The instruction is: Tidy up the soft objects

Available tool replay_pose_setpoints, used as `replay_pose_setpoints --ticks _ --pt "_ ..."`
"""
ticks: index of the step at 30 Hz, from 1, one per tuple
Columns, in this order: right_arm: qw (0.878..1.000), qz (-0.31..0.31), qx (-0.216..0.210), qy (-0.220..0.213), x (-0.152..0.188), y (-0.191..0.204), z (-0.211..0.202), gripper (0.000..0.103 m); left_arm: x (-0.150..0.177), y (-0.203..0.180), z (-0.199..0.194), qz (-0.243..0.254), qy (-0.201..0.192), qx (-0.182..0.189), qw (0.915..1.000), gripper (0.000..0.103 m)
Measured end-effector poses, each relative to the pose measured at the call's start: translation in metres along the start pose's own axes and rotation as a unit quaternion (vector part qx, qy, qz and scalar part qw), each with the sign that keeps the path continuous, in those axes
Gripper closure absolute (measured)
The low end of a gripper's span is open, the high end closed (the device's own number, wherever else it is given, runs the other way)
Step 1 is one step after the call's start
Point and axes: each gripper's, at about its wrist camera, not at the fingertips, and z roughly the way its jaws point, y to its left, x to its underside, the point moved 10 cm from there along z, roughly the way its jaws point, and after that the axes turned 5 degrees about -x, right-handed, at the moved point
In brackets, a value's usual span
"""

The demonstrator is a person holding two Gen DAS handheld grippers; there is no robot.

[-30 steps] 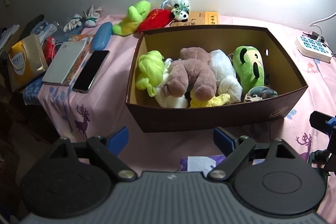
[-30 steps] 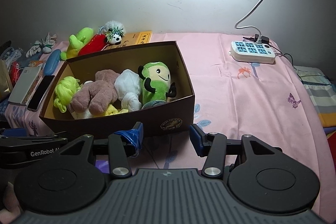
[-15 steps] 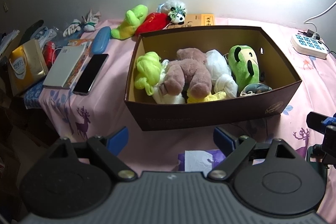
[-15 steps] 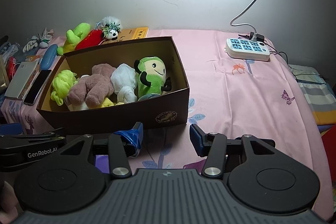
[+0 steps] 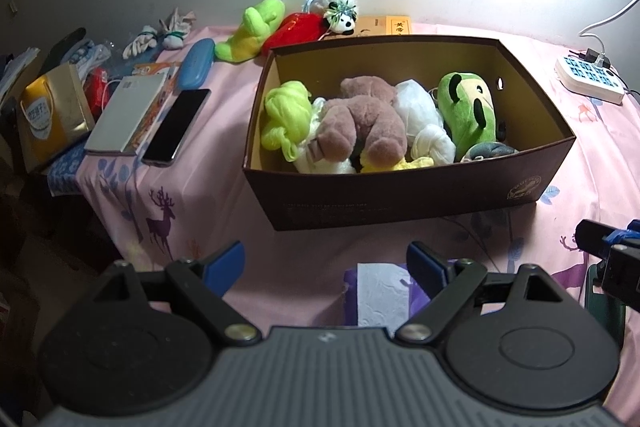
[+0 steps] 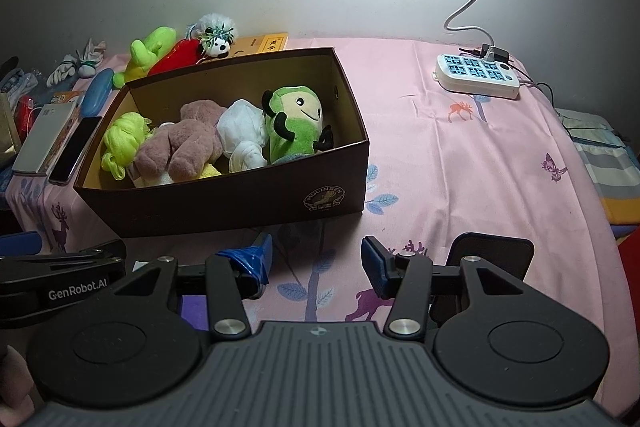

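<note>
A dark brown cardboard box (image 5: 400,191) (image 6: 224,203) stands on the pink bed sheet. It holds several soft things: a brown teddy (image 5: 364,123) (image 6: 180,143), a green plush (image 5: 468,111) (image 6: 296,123), neon yellow yarn (image 5: 286,119) and white bundles (image 5: 416,105). Behind the box lie a lime plush (image 5: 252,29) (image 6: 148,51), a red plush (image 5: 294,29) and a small panda toy (image 5: 340,15) (image 6: 214,39). My left gripper (image 5: 326,265) is open and empty in front of the box. My right gripper (image 6: 316,261) is open and empty, also in front of it.
At the left are a phone (image 5: 176,127), a grey notebook (image 5: 126,111), a blue case (image 5: 194,63), an orange bag (image 5: 48,115) and white gloves (image 5: 156,35). A white power strip (image 6: 476,75) with its cable lies at the back right. A purple tissue pack (image 5: 376,297) lies below my left gripper.
Both grippers have drawn back from the box, which now sits farther off in both views. Both stay open and empty.
</note>
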Motion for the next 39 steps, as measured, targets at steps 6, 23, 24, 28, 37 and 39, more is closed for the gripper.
replay_pose_setpoints --ticks 6,23,24,28,37,39 --pt "1.0 0.014 -0.016 -0.011 -0.001 0.002 -0.002 0.069 0.002 0.0 0.003 0.0 0.009 0.001 1.0 0.015" --pt "0.998 0.012 -0.039 -0.053 -0.015 0.007 -0.004 0.069 -0.013 0.004 0.01 -0.001 -0.004 -0.002 1.0 0.015" --pt "0.998 0.012 -0.04 -0.053 -0.015 0.007 -0.004 0.069 -0.015 0.004 0.01 -0.001 -0.007 -0.004 1.0 0.015" --pt "0.998 0.014 -0.039 -0.055 -0.017 0.007 -0.002 0.069 -0.022 0.004 0.009 0.0 -0.016 -0.006 0.9999 0.015" --pt "0.998 0.014 -0.038 -0.057 -0.019 0.009 0.001 0.069 -0.025 0.006 0.015 -0.001 -0.01 -0.001 0.9999 0.015" --pt "0.998 0.015 -0.038 -0.057 -0.018 0.009 0.002 0.069 -0.025 0.007 0.016 -0.001 -0.01 -0.002 0.9999 0.015"
